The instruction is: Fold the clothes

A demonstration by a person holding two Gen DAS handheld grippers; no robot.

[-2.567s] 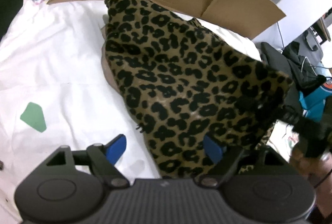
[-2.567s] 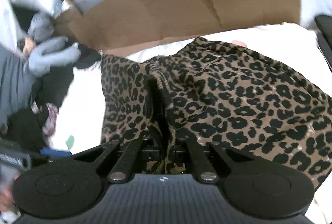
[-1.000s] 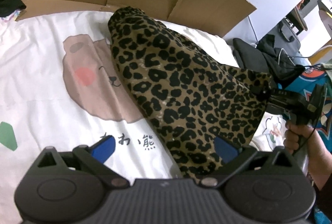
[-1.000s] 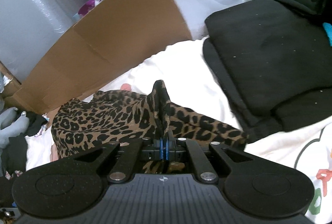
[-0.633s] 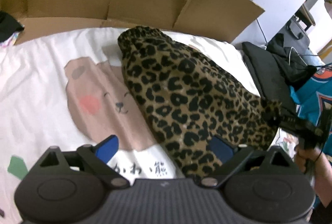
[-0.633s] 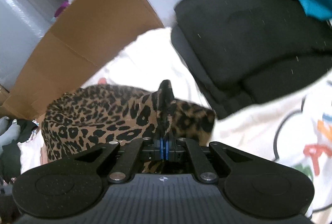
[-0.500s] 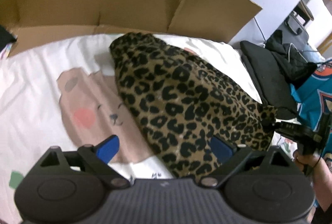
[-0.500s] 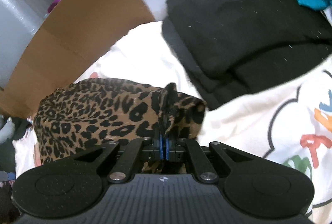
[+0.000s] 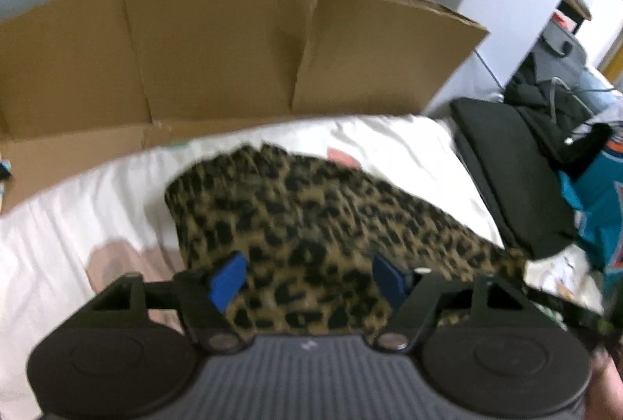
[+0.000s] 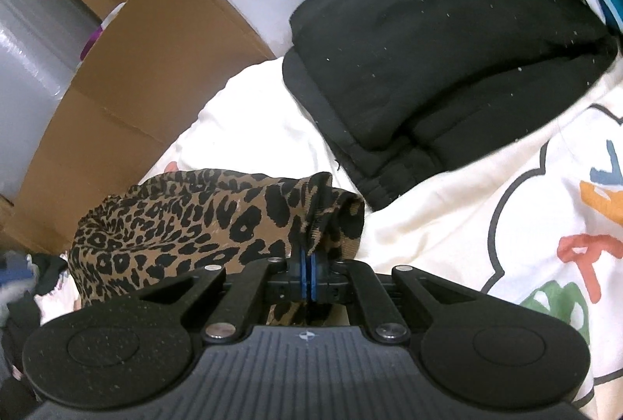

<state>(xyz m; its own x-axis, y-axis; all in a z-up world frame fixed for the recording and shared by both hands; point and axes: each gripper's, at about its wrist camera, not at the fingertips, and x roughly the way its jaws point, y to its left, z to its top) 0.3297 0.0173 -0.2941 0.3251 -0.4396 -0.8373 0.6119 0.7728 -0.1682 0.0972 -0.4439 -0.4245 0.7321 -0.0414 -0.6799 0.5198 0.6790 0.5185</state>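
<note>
A leopard-print garment (image 9: pixel 311 225) lies on the white printed bedsheet (image 9: pixel 58 225). My left gripper (image 9: pixel 307 280) is open, its blue pads on either side of the garment's near edge, just above the cloth. My right gripper (image 10: pixel 307 274) is shut on a corner of the leopard-print garment (image 10: pixel 187 225) and holds that pinched corner up a little off the sheet. The right gripper also shows at the right edge of the left wrist view (image 9: pixel 560 307), at the garment's far right end.
A brown cardboard box wall (image 9: pixel 233 50) stands behind the bed. A folded black garment (image 10: pixel 428 50) lies to the right on the sheet, with teal clothing (image 9: pixel 599 194) beyond it. Dark clothes lie at the far left (image 10: pixel 23 303).
My right gripper has carried the pinched corner down and to the right, stretching the garment flatter. My left gripper has moved in over the garment's near edge, still open.
</note>
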